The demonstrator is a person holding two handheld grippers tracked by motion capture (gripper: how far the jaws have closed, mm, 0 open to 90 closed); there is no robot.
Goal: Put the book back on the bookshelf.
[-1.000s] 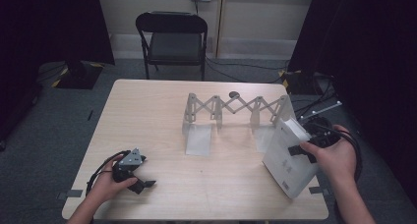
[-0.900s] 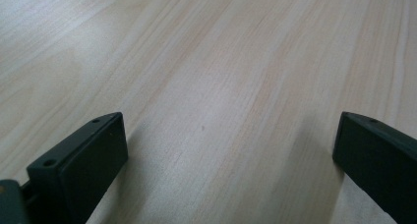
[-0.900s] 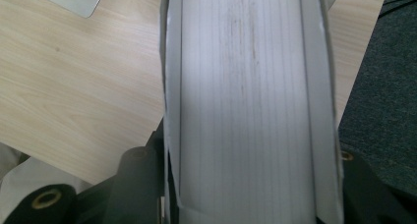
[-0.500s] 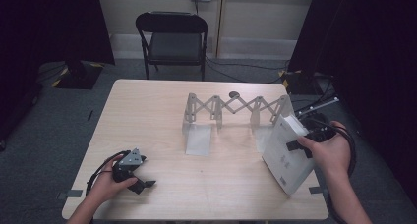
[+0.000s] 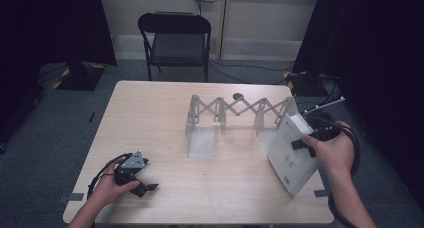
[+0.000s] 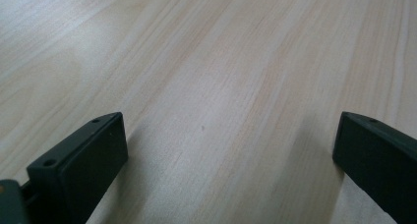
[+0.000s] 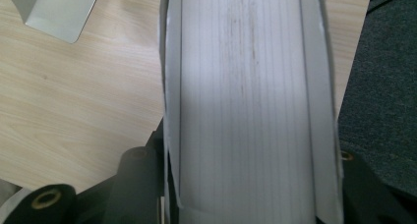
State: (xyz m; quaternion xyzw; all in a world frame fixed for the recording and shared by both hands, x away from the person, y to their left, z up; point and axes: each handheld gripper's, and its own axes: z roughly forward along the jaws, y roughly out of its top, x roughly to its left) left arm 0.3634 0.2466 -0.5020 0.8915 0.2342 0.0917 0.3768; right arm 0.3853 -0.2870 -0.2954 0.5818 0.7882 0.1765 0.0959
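Right claw (image 5: 306, 140), clamped on a white book (image 5: 294, 155), tilted beside the expanding rack (image 5: 239, 110). Not yet slotted in. Left claw (image 5: 142, 180), agape, empty.

The left gripper (image 5: 142, 182) rests low at the near left, its jaws spread wide. The right gripper (image 5: 306, 138) is raised at the far right, wrist angled inward, jaws clamped.

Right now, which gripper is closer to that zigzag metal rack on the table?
Right. The right gripper holds a white book beside the rack's end; the left gripper rests far off at the table's near edge.
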